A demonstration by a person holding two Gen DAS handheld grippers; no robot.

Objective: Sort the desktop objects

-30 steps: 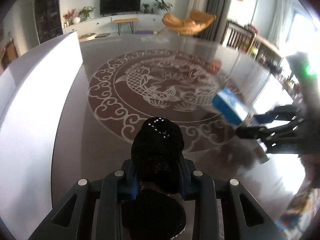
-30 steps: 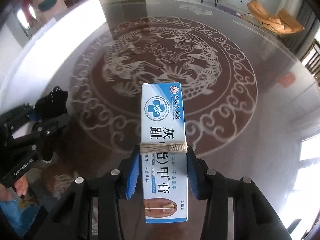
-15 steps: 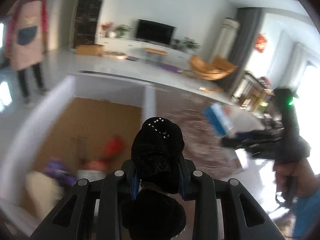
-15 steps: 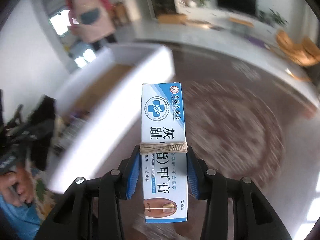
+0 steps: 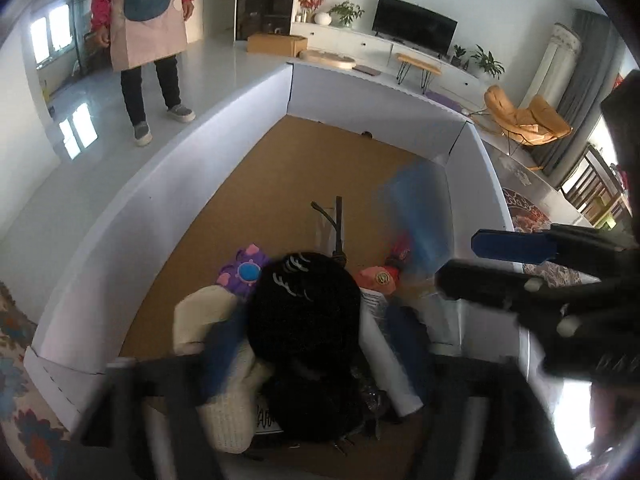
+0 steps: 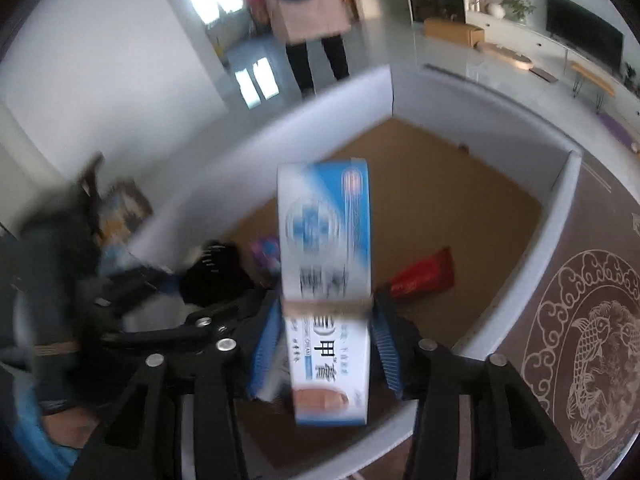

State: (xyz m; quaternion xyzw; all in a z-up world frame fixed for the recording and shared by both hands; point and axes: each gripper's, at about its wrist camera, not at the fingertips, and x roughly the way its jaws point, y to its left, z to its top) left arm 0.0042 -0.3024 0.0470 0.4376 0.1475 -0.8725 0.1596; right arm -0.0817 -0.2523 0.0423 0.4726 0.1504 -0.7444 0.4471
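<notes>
A white-walled cardboard box (image 5: 168, 184) with a brown floor lies under both grippers. In the left wrist view a black beaded fuzzy object (image 5: 304, 320) sits between the jaws of my left gripper (image 5: 312, 334). Those jaws are opening, and the blurred pads stand clear of the object. My right gripper (image 6: 326, 340) is opening too. A blue-and-white cream carton (image 6: 324, 272) with a rubber band is tilted and blurred between its parted pads. From the left wrist, the right gripper (image 5: 458, 262) hangs over the box's right wall, with the carton (image 5: 420, 216) a blue smear.
Inside the box lie a purple toy (image 5: 242, 270), a cream knitted piece (image 5: 212, 320), a red packet (image 6: 424, 276) and a white paper roll (image 5: 384, 356). A person in a pink apron (image 5: 148, 20) stands beyond the box. The carp-patterned table (image 6: 580, 340) lies to the right.
Both grippers have swung left from above the patterned table to over the box. Both pairs of jaws have parted, loosening the black object and the carton.
</notes>
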